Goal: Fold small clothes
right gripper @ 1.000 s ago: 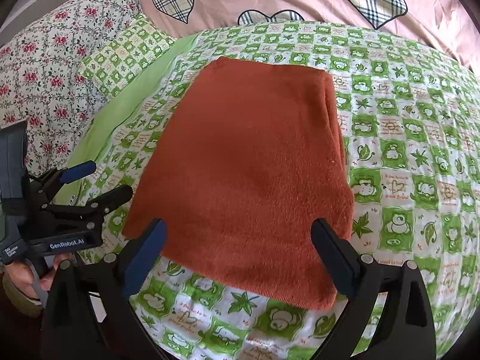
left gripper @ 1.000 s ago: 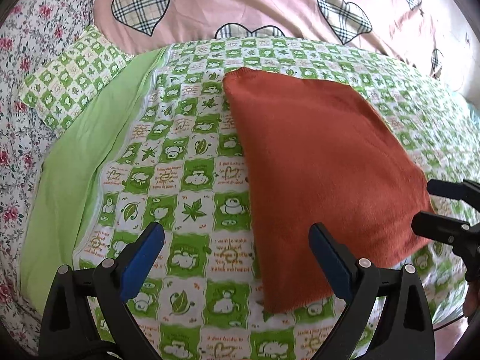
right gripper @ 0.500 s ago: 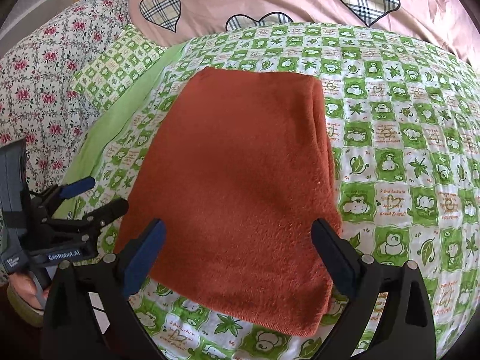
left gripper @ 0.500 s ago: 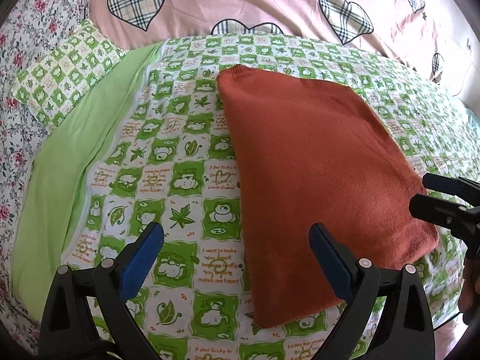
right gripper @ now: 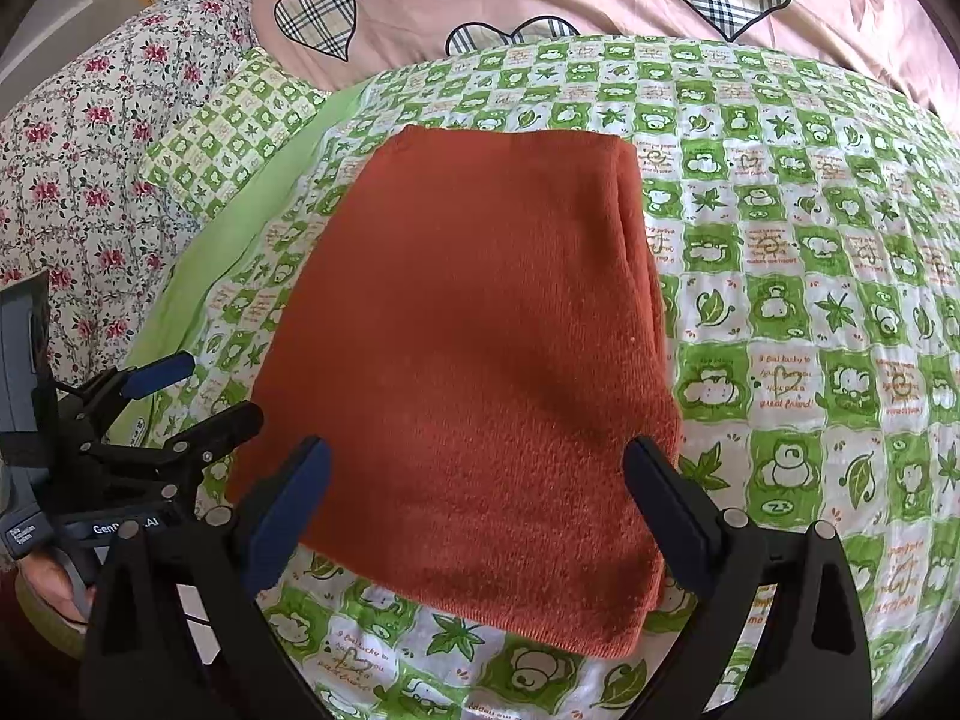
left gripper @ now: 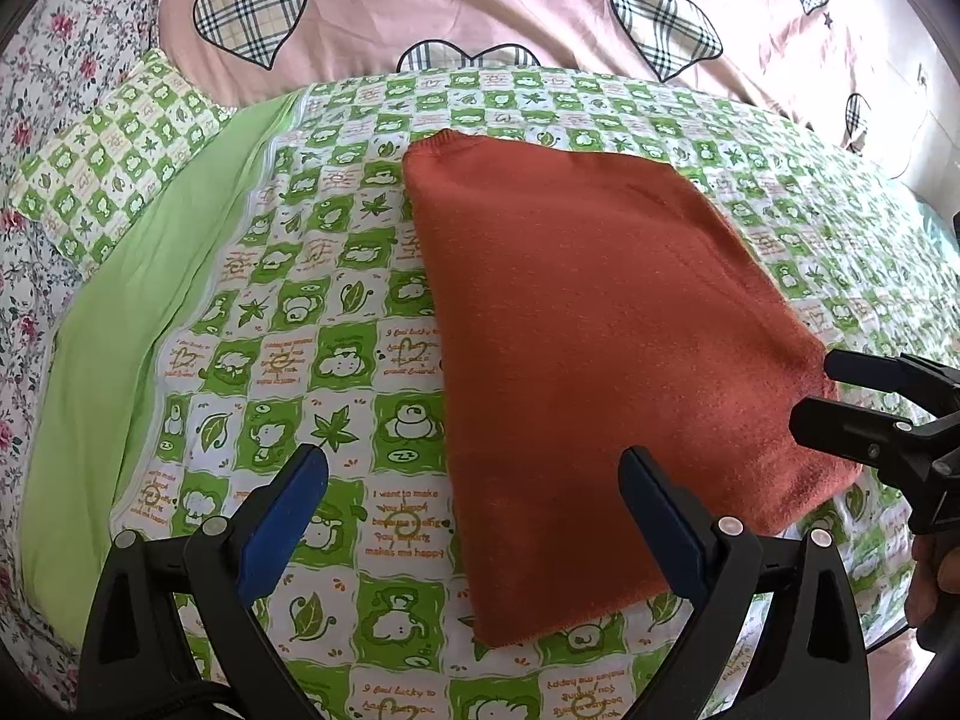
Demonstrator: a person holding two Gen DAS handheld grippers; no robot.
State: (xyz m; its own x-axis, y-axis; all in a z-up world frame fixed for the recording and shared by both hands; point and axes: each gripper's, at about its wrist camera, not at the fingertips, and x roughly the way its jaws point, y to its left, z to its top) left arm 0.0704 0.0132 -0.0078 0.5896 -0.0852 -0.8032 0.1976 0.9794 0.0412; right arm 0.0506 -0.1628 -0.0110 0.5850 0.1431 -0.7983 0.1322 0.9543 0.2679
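The rust-red garment lay folded into a neat rectangle at frame centre on the bed, seemingly nearly finished, while the left tool and right tool gaped wide, holding nothing.

Bare green quilt left of folded rust cloth, pillow (far left) bounding it

The green-checked quilt carries orange print in its white squares: "I want to make you happy", and in the right wrist view "Good lucky to you" and "you are a great friend". The left gripper body reads, probably, "GenRobot.AI", partly hidden.
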